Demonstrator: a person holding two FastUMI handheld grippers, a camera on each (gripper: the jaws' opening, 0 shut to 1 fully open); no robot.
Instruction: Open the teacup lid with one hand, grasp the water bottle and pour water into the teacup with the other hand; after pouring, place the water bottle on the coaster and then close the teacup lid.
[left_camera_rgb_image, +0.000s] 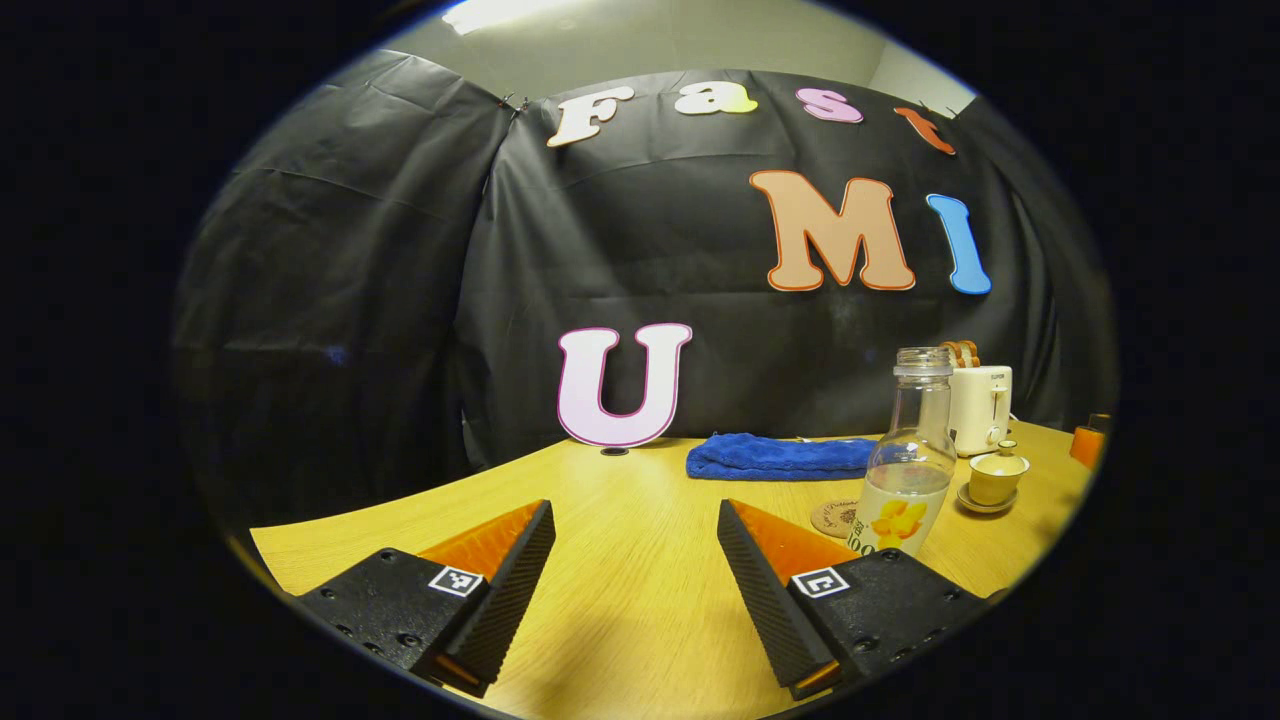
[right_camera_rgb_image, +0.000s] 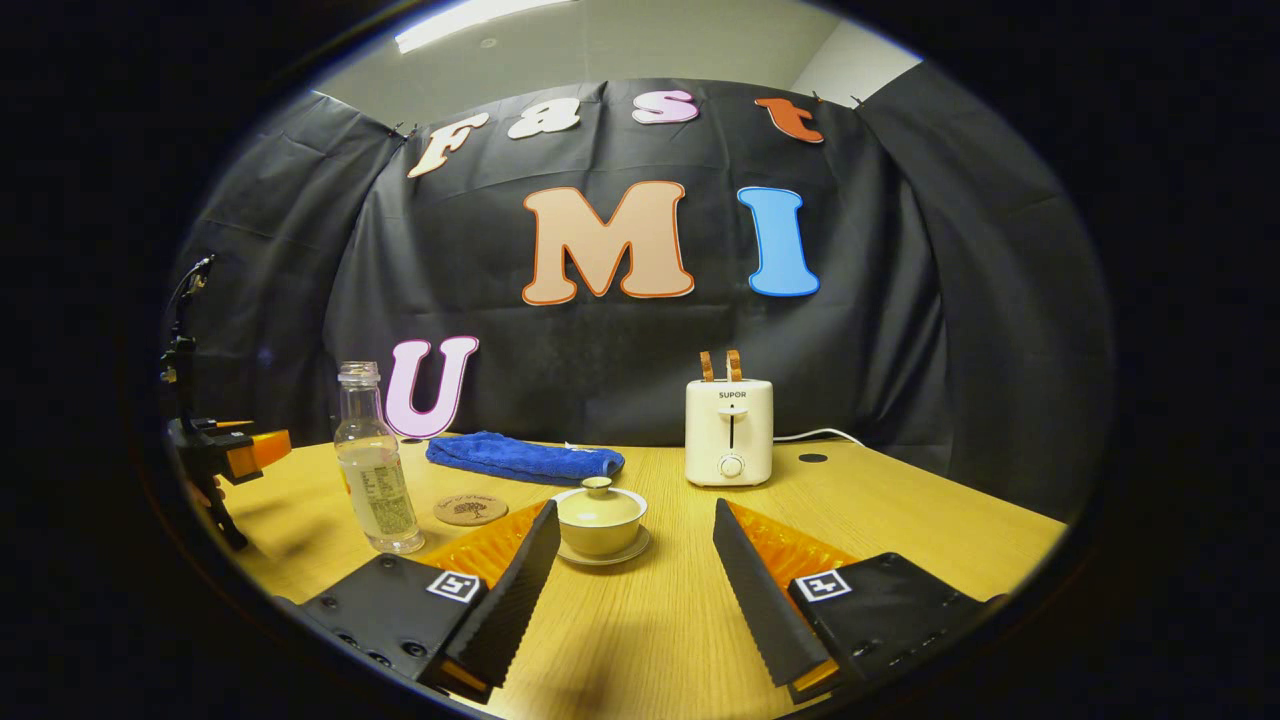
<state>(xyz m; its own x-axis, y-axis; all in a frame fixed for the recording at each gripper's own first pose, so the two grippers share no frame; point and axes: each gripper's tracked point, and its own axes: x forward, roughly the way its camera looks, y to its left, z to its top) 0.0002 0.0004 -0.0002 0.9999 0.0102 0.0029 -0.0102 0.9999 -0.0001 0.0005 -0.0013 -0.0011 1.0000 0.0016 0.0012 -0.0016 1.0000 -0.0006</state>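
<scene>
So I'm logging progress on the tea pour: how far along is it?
Nothing looks done yet. The lid sits on the teacup, and the water bottle stands on the table beside the bare coaster. Nothing is in hand: the left gripper and the right gripper are open and hold nothing. Lifting the lid, pouring, setting the bottle on the coaster and re-lidding all remain.

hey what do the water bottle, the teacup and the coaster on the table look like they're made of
Water bottle: clear and see-through with a printed label, probably plastic, possibly glass. Teacup: glossy cream glaze with a knobbed lid and matching saucer, likely ceramic or porcelain. Coaster: flat, matte brown disc with a dark printed motif, looks like cork or wood.
</scene>
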